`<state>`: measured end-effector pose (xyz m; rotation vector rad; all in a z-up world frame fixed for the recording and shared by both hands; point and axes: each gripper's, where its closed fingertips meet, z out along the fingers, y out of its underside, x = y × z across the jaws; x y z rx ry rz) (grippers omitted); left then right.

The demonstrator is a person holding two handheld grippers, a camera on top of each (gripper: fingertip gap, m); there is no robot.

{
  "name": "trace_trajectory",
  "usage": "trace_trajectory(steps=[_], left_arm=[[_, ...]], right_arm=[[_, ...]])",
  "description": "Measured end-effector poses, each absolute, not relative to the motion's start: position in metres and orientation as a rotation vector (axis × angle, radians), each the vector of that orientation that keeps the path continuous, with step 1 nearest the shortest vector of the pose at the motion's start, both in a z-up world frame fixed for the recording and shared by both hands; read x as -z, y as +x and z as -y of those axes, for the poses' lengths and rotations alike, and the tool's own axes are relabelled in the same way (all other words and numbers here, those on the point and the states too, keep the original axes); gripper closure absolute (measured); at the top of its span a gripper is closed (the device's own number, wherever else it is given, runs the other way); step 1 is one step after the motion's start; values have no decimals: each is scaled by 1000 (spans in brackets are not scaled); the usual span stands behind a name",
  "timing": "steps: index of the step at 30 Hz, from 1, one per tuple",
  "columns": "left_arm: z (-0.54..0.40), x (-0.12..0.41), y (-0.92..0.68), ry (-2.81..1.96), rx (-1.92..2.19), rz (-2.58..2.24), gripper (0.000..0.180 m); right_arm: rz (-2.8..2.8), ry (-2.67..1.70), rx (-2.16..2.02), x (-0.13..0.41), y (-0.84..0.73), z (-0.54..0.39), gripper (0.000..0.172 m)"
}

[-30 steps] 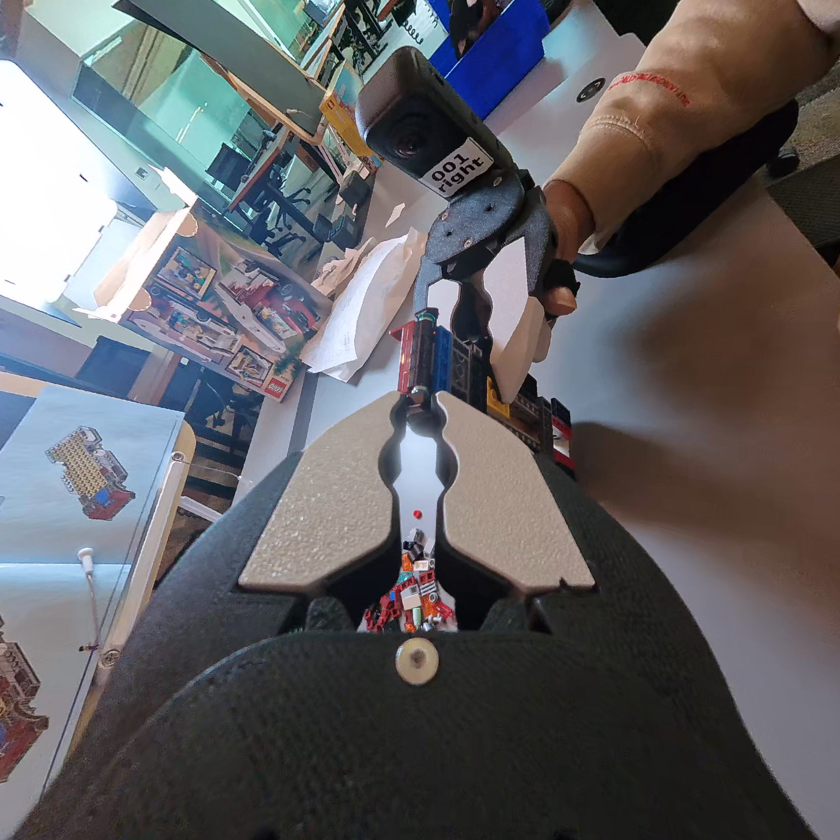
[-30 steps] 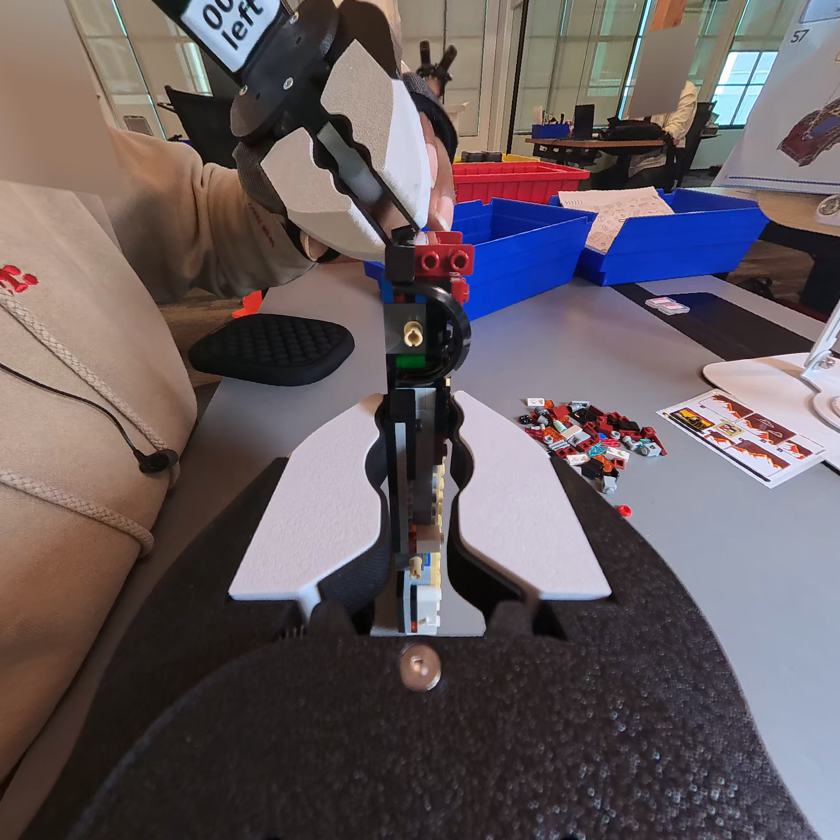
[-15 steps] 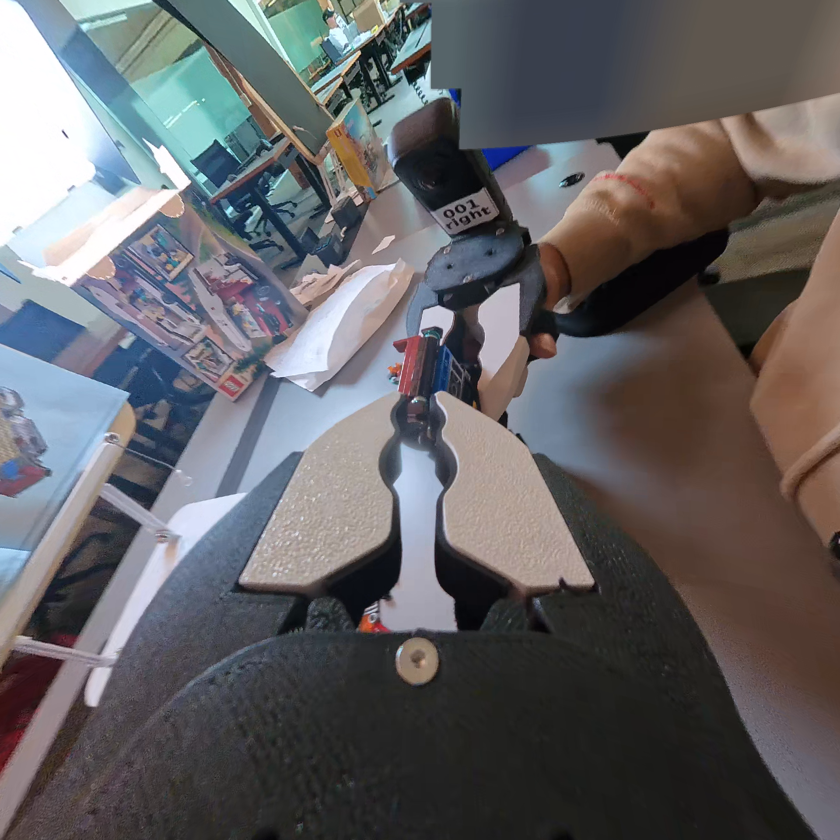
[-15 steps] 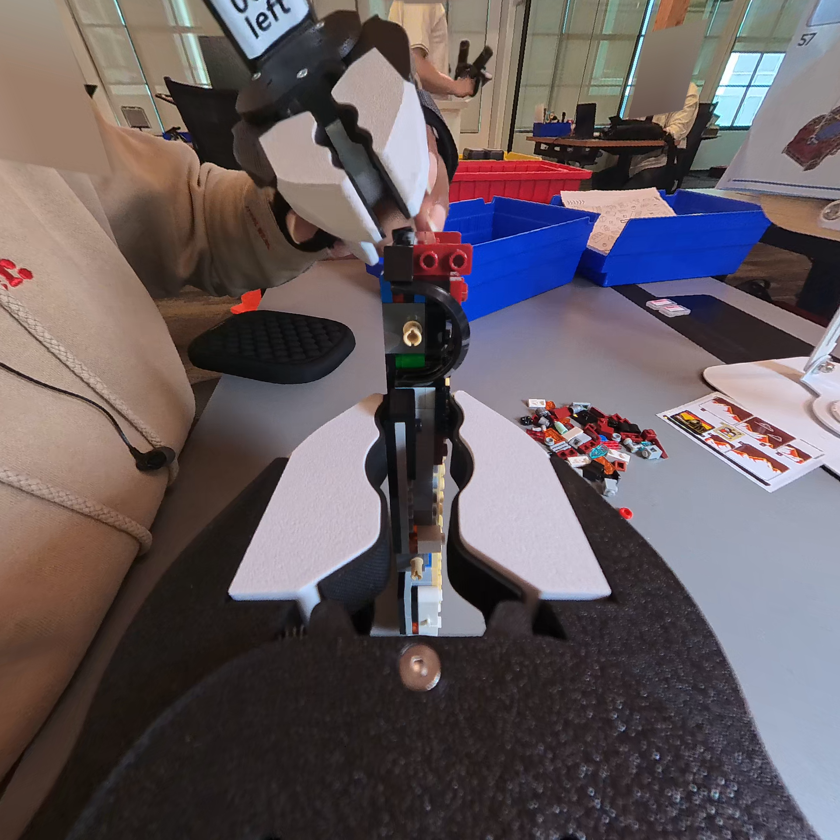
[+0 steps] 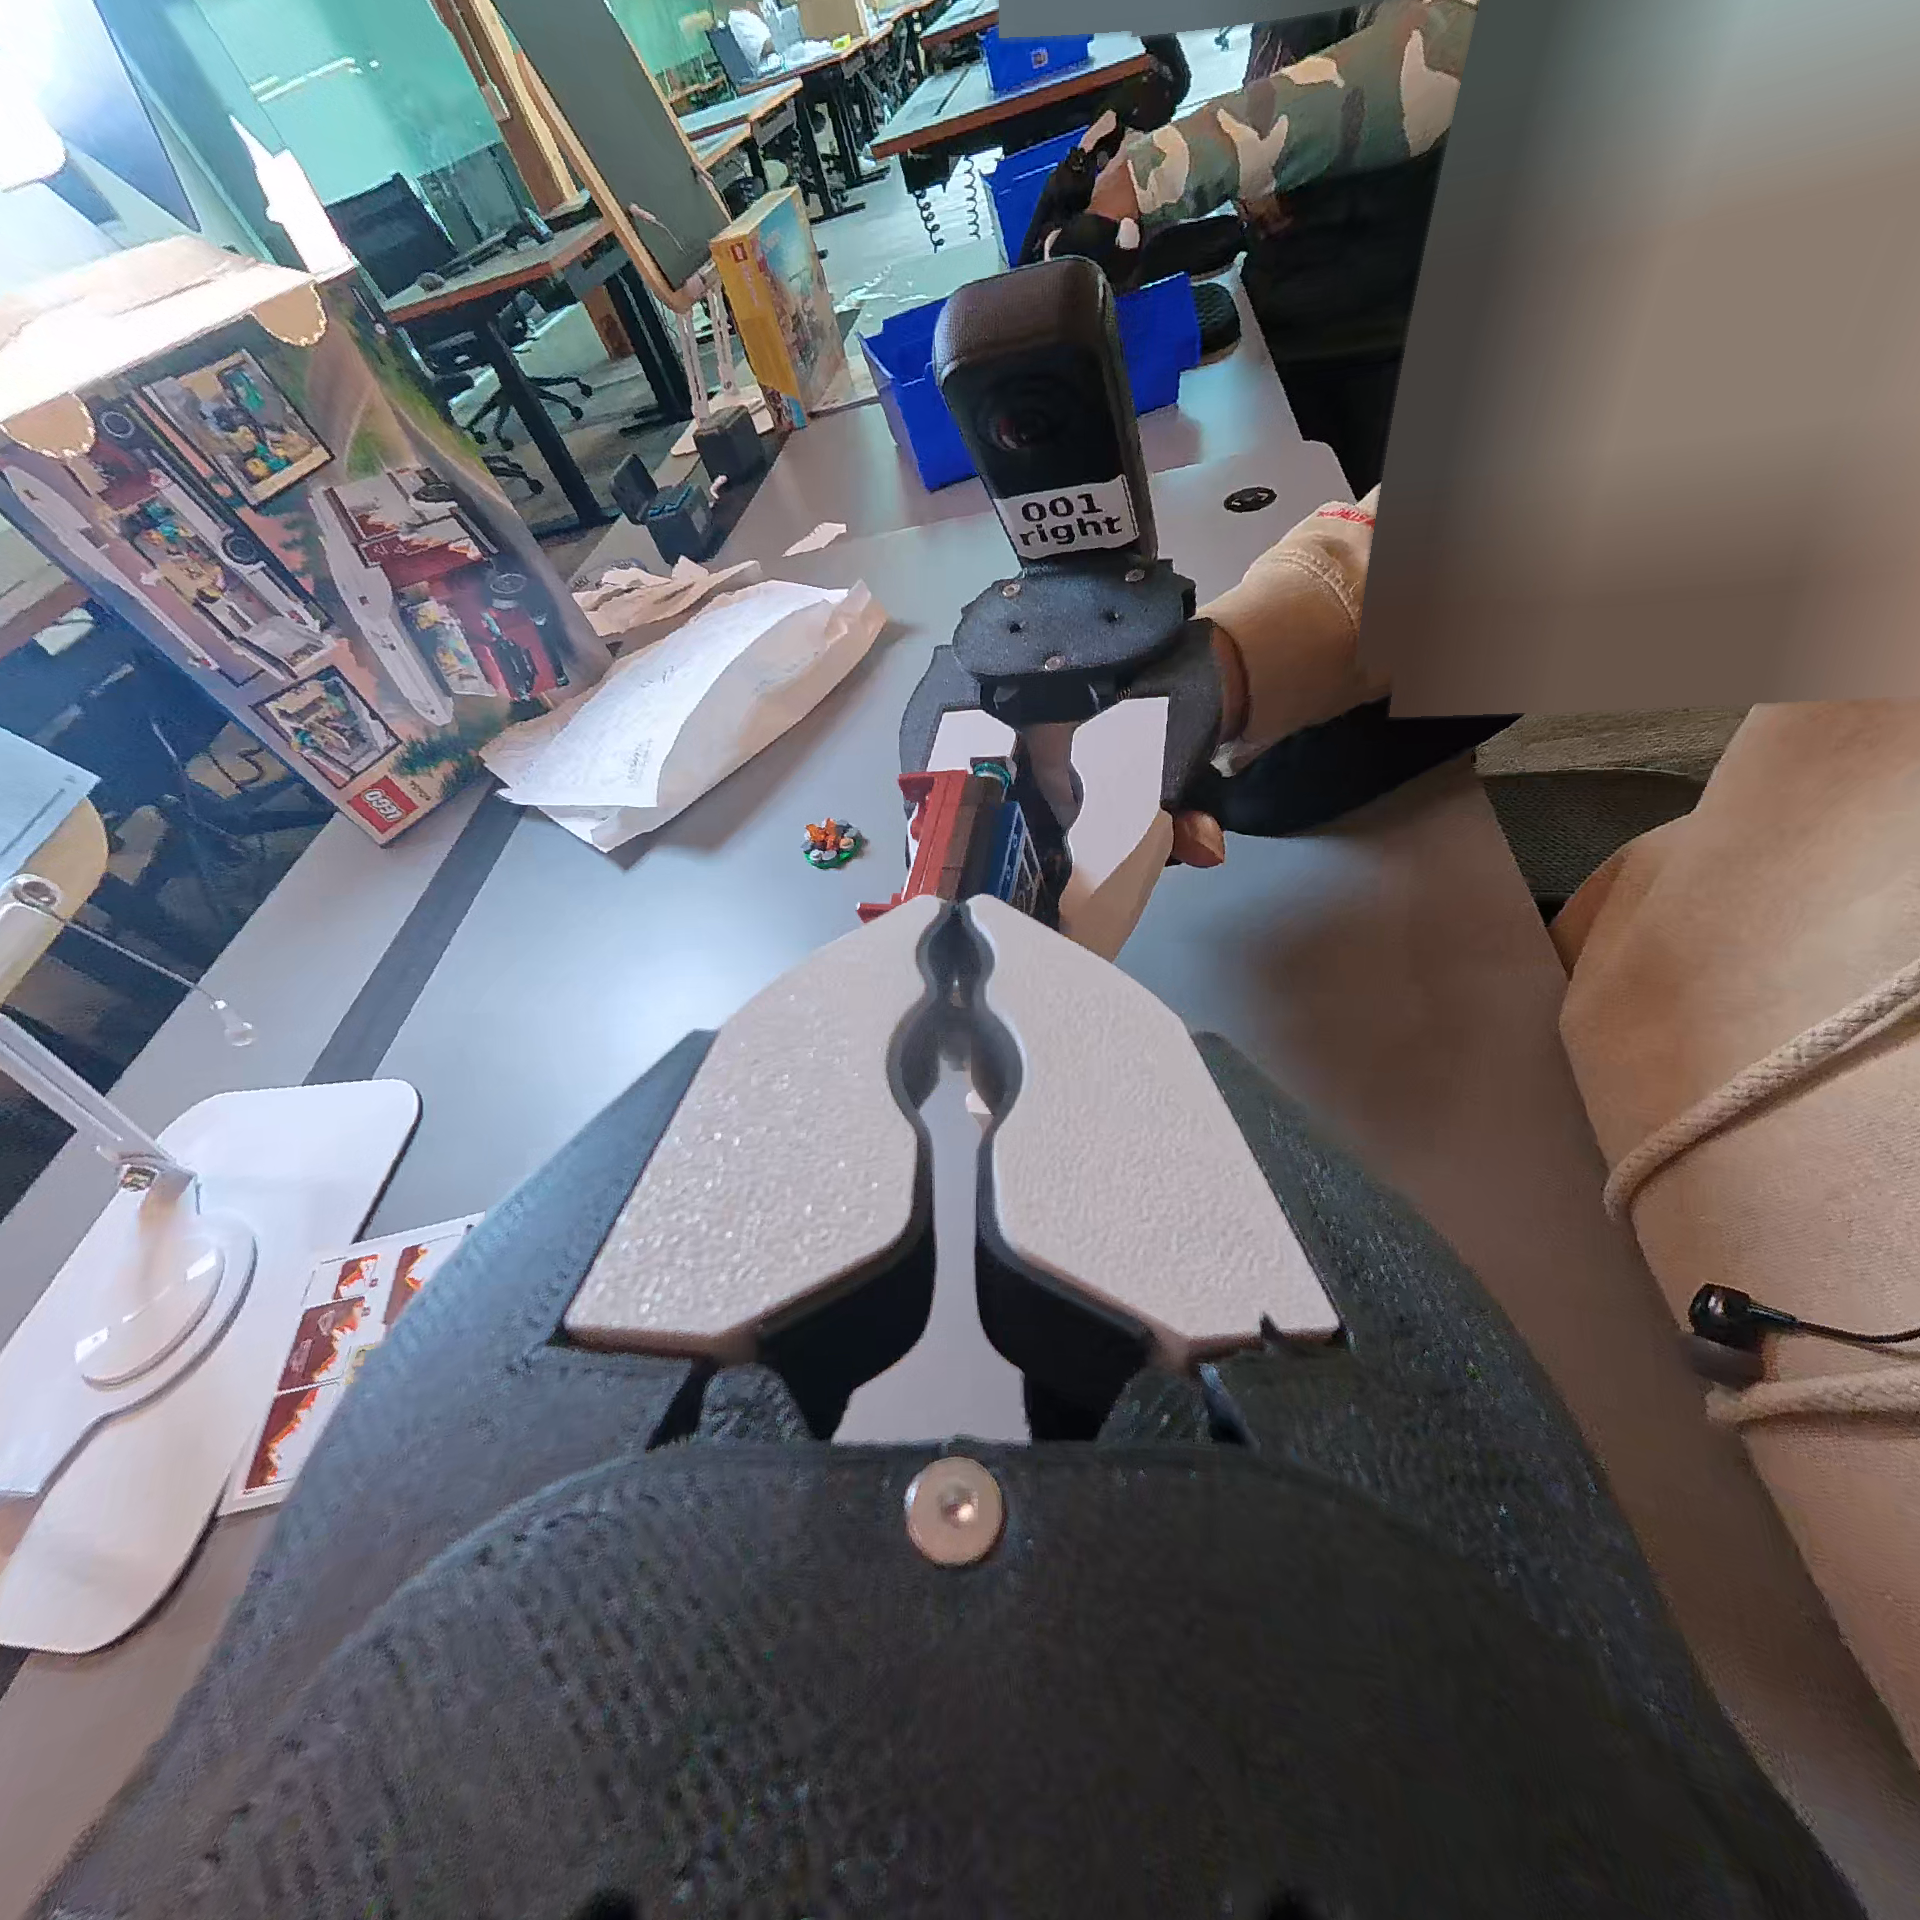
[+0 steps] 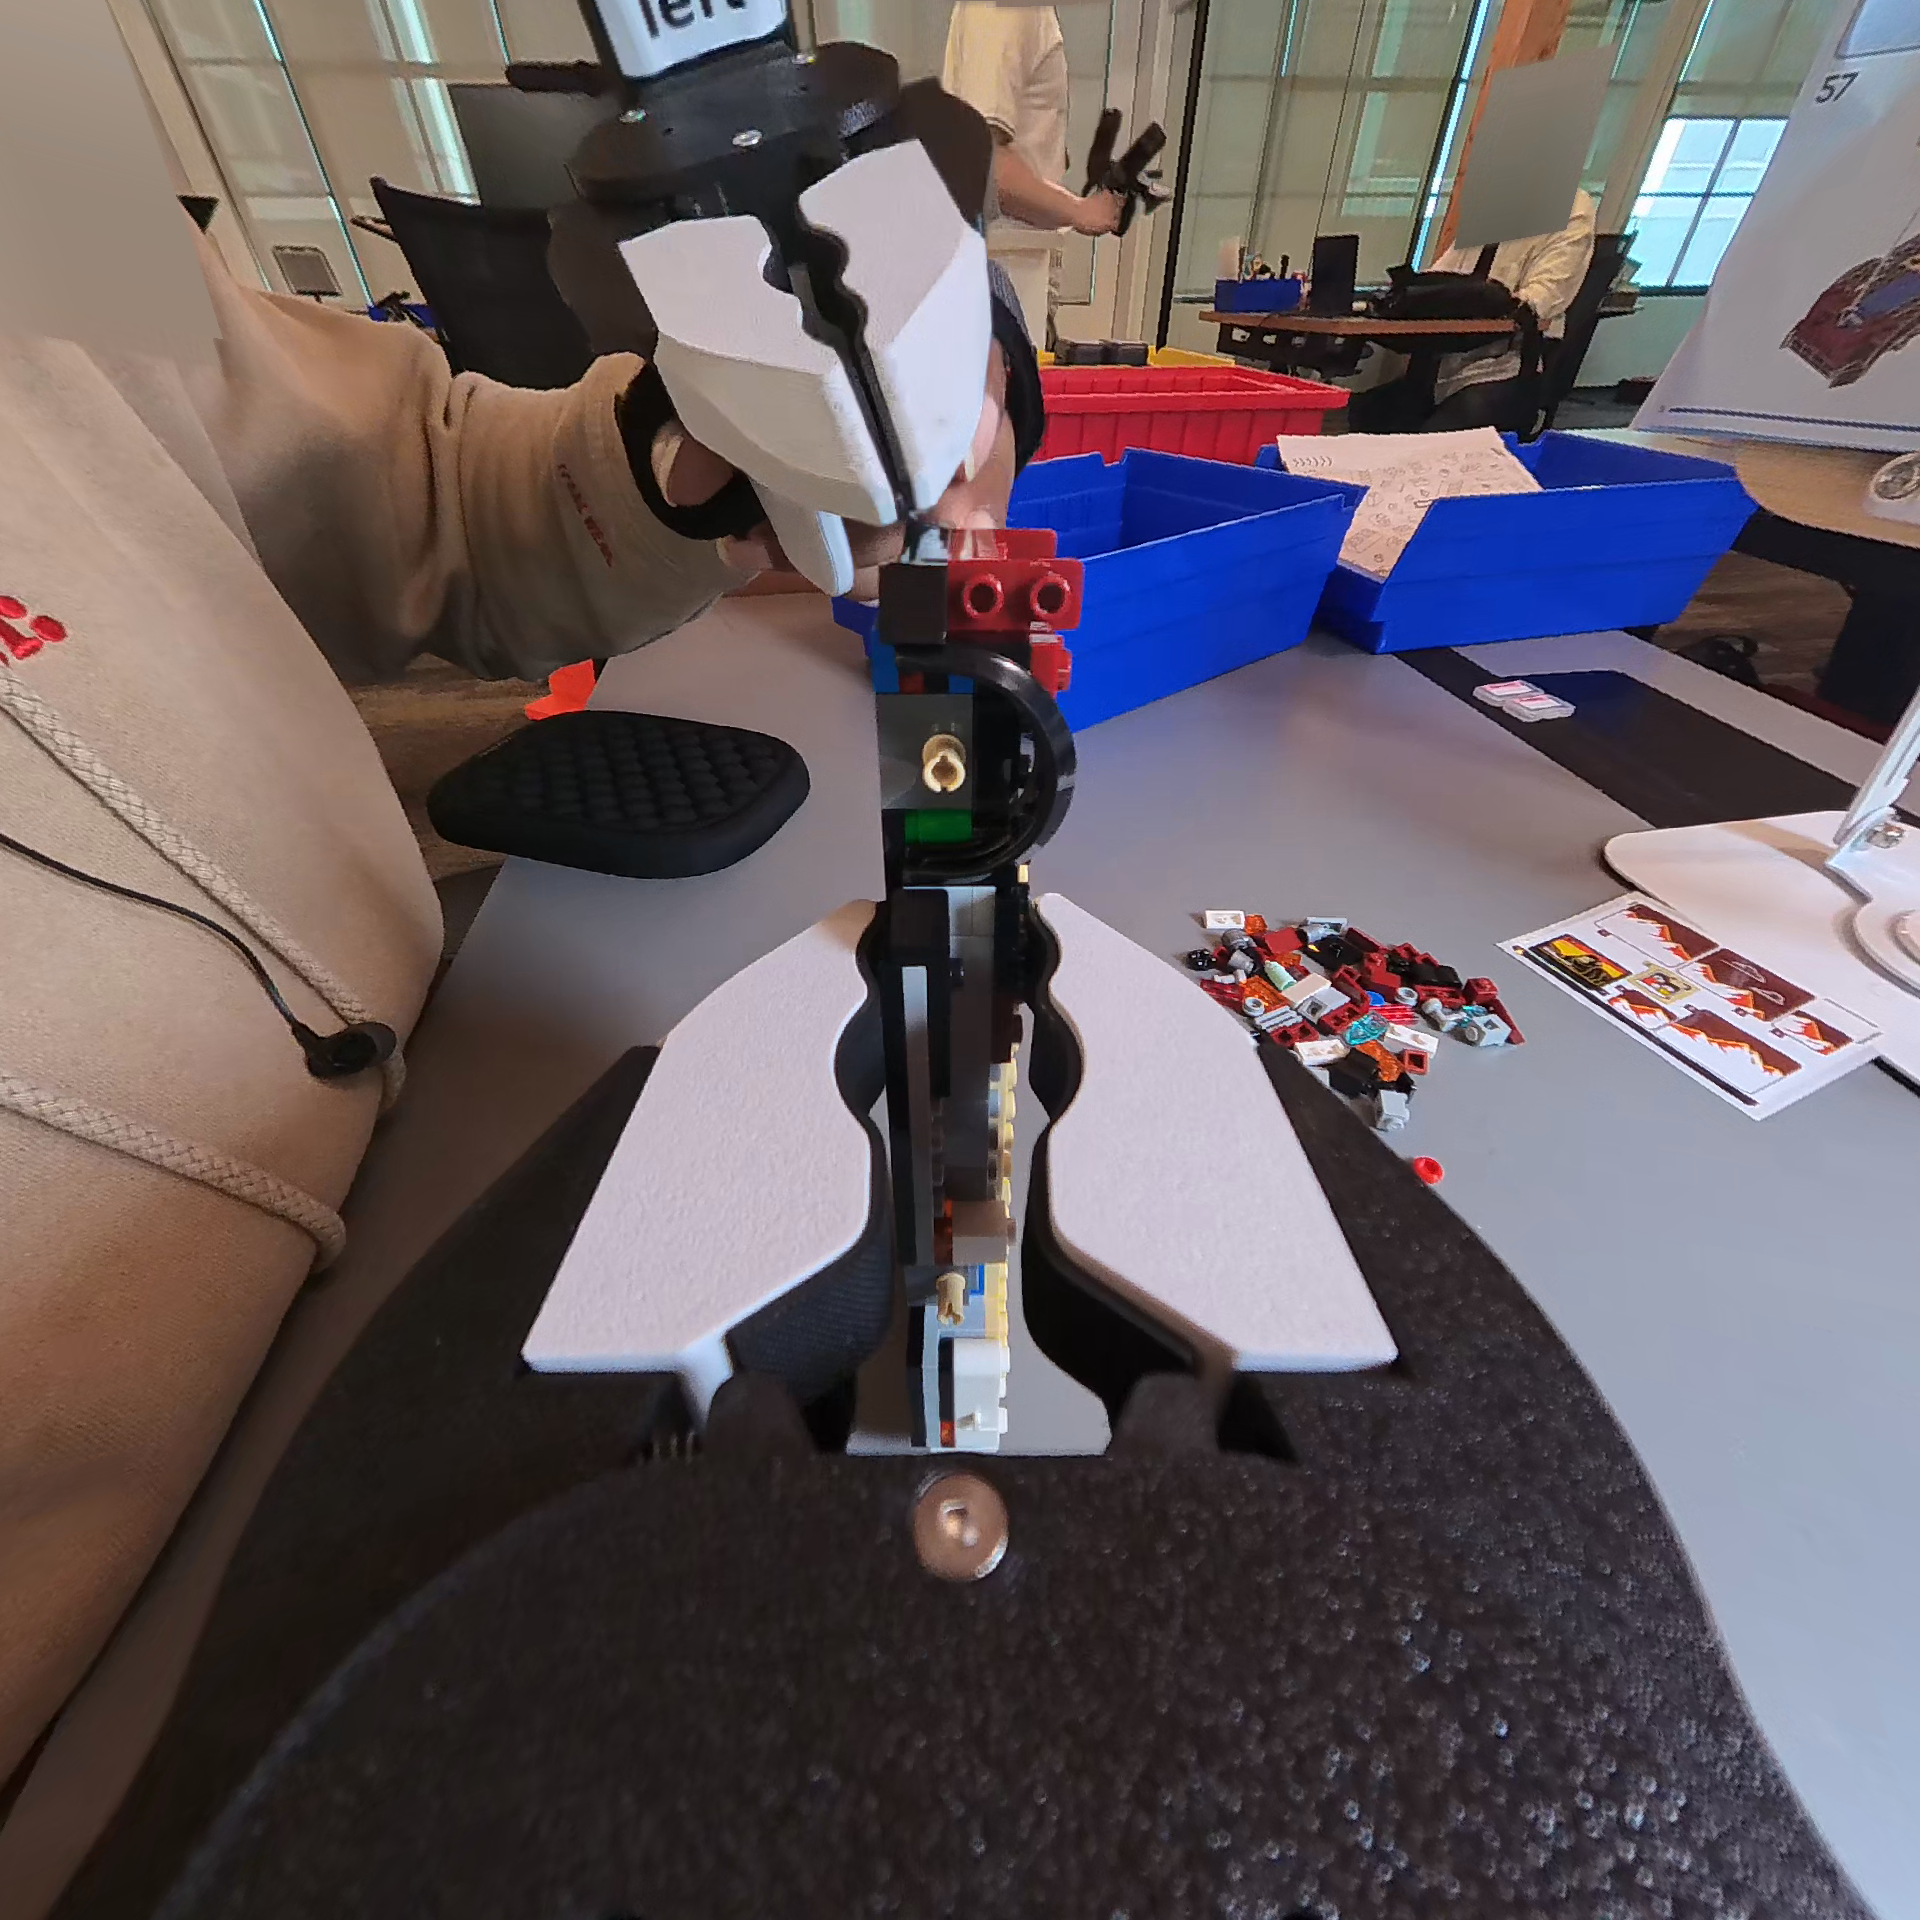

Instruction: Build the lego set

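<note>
R gripper [image 6: 956,935] pinches the brick model [image 6: 951,1091] upright over the table [image 6: 1351,790]. L gripper [image 5: 954,914] is pressed together w/ nothing in it, tips at the model's top. Prob light, stiff but pops apart; grab the solid body.

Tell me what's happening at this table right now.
A person holds a set of tongs in each hand. The right tongs clamp a toy-brick model upright above the table. The left tongs, shut, sit at the model's top end. Loose bricks and a sticker sheet lie to the right.
</note>
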<state>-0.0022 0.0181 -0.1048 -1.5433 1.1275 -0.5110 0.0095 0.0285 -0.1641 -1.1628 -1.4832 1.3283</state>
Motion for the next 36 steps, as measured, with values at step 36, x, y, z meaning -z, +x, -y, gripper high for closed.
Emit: trace_trajectory(steps=[36], left_arm=[[-22,111,-2,-978,-439,-1439,173]], right_arm=[[1488,-1188,-1351,166,11,-28,149]])
